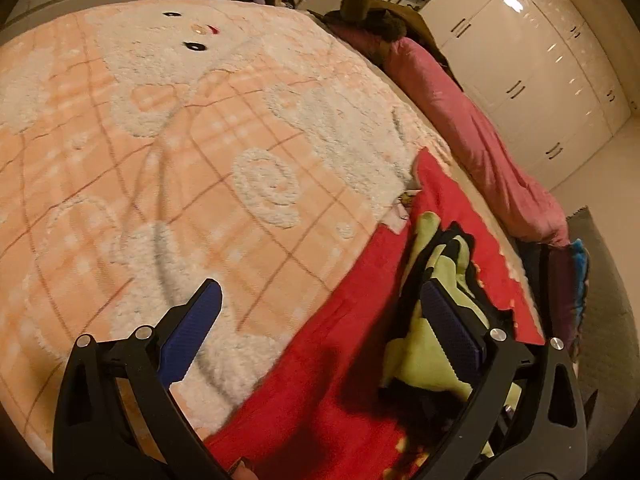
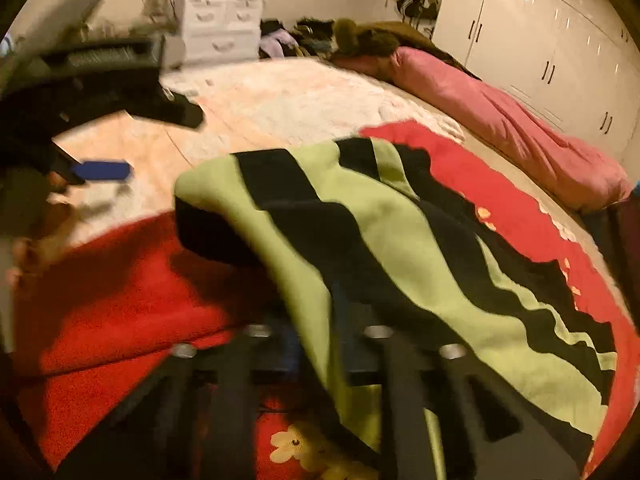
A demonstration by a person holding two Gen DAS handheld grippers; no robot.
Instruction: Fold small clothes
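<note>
Right gripper [image 2: 316,344] fingertips lie hidden beneath the motion-blurred green-and-black striped garment [image 2: 384,248], jaw state indeterminable; left gripper [image 2: 102,170] appears smeared at the frame's left edge.

Left gripper [image 1: 320,344] agape, green-black garment [image 1: 436,352] beside, red blanket [image 1: 340,340]

Left wrist view low over the bed [image 1: 160,140], facing across it toward the white wardrobes [image 1: 532,64], right wrist view closer, pressed against the striped garment [image 2: 380,248], facing likewise, both sharing the red blanket [image 1: 320,360], pink pillow [image 1: 480,136], wardrobes
</note>
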